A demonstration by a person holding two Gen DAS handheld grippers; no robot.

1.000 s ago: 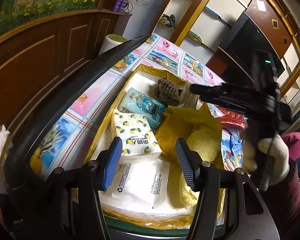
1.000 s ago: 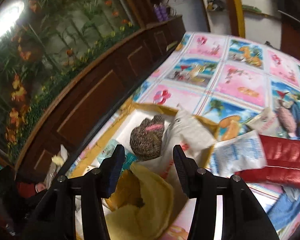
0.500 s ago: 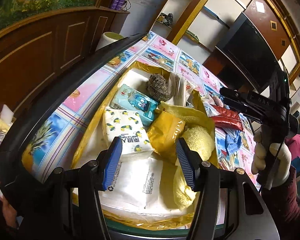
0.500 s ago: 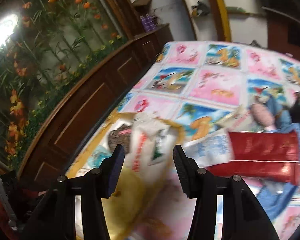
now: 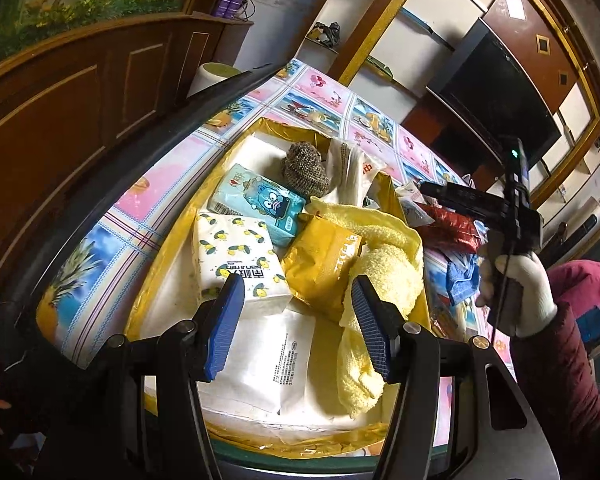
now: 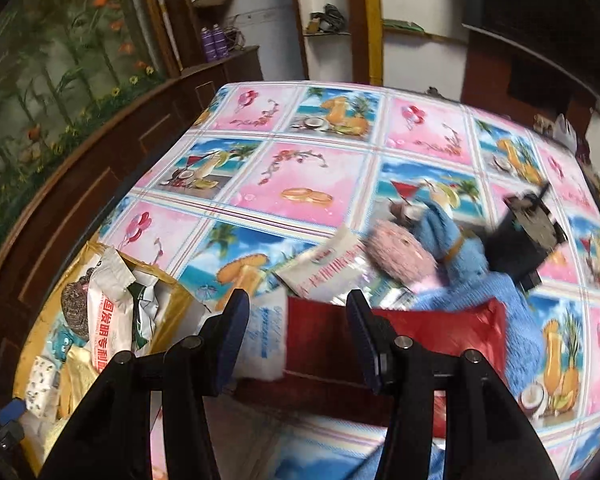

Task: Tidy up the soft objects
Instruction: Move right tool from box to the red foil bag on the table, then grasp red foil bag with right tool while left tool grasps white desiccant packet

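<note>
Left gripper (image 5: 296,324): fingers spread wide, nothing between them, hanging above the near end of the gold-lined white foam box (image 5: 172,292).
Box contents: a white tissue pack printed with yellow lemons (image 5: 236,256) just ahead of the left finger; a flat white plastic-wrapped pack (image 5: 272,364) under the gap; a fluffy yellow towel (image 5: 384,276) ahead of and beneath the right finger; a mustard-yellow foil pouch (image 5: 324,256) between tissue pack and towel.
Far end of box: a light-blue cartoon tissue pack (image 5: 260,204), a grey-brown knitted scrubber (image 5: 306,168), and a white bag with red lettering (image 5: 352,172) leaning on the far wall.
Right gripper (image 6: 296,332): fingers parted, empty, above the fruit-patterned pink and blue tablecloth (image 6: 316,160), beside the box.
Under right gripper: a glossy red foil pouch (image 6: 432,336) lies below the gap and past the right finger; a white and blue sachet (image 6: 268,332) sits by the left finger.
Beyond: a pink fuzzy ball (image 6: 400,256), blue knitted cloth (image 6: 496,296), blurred.
</note>
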